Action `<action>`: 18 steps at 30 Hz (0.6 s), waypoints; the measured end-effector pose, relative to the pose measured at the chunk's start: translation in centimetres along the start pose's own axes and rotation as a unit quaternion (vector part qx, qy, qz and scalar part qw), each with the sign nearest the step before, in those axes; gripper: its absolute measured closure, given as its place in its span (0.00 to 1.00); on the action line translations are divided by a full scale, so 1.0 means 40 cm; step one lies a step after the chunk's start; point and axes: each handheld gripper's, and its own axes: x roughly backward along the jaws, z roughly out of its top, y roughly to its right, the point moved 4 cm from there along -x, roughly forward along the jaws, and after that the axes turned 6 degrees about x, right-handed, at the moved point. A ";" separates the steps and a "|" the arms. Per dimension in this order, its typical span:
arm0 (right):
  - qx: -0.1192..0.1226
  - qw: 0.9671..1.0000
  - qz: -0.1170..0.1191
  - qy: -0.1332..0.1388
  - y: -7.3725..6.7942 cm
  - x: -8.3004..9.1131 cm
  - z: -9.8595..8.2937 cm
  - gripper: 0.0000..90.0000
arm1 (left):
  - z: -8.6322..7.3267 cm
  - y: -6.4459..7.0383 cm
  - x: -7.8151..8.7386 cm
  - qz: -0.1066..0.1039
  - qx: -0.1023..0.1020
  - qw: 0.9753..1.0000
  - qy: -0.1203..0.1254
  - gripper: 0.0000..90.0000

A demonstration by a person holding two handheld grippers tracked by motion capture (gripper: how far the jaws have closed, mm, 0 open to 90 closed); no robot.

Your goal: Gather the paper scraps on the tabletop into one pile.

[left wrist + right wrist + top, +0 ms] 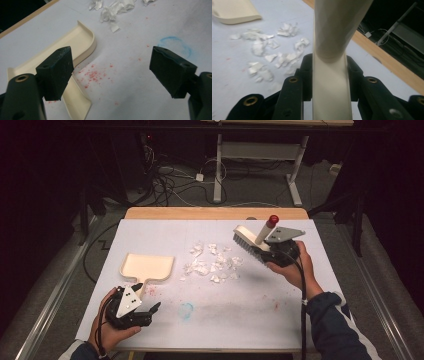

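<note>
A cream dustpan (147, 266) lies flat on the left of the white sheet, its short handle pointing toward me. My left gripper (147, 296) hovers open just in front of that handle; in the left gripper view (120, 72) its left jaw hangs over the dustpan (75, 47) handle, with nothing between the jaws. My right gripper (267, 250) is shut on a cream hand brush (250, 244), lifted and tilted at the right, bristles toward the scraps and its red-tipped handle (272, 220) pointing up. In the right gripper view (330, 75) the jaws clamp the brush (330, 95). Torn white paper scraps (212, 262) are scattered mid-sheet.
The white sheet (300, 310) covers a wooden table (215, 213). A blue ring mark (186, 310) and red specks (93, 75) stain the sheet near the dustpan. Beyond the table stand a desk frame (218, 165) and floor cables (165, 180).
</note>
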 end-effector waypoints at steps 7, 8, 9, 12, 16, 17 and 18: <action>0.018 1.000 -0.006 -0.012 0.035 -0.172 0.065 0.75 | -0.005 -0.009 -0.010 0.002 0.004 1.000 -0.008 0.21; 0.024 1.000 -0.007 -0.014 0.034 -0.195 0.074 0.75 | -0.007 -0.010 -0.011 0.003 0.003 1.000 -0.011 0.21; 0.027 0.999 -0.009 -0.014 0.031 -0.217 0.083 0.75 | -0.013 -0.006 -0.011 0.000 0.012 1.000 -0.017 0.21; 0.031 0.999 -0.003 -0.015 0.020 -0.280 0.104 0.75 | -0.015 -0.006 -0.009 0.003 0.000 1.000 -0.018 0.21; 0.064 0.997 -0.015 -0.031 -0.005 -0.354 0.119 0.75 | -0.016 -0.003 -0.003 -0.001 0.003 1.000 -0.013 0.21; 0.072 0.997 -0.016 -0.035 -0.013 -0.368 0.121 0.75 | -0.017 -0.002 -0.002 -0.001 0.003 1.000 -0.013 0.21; 0.075 0.996 -0.016 -0.037 -0.022 -0.381 0.122 0.75 | -0.022 0.001 0.000 -0.006 0.011 1.000 -0.018 0.21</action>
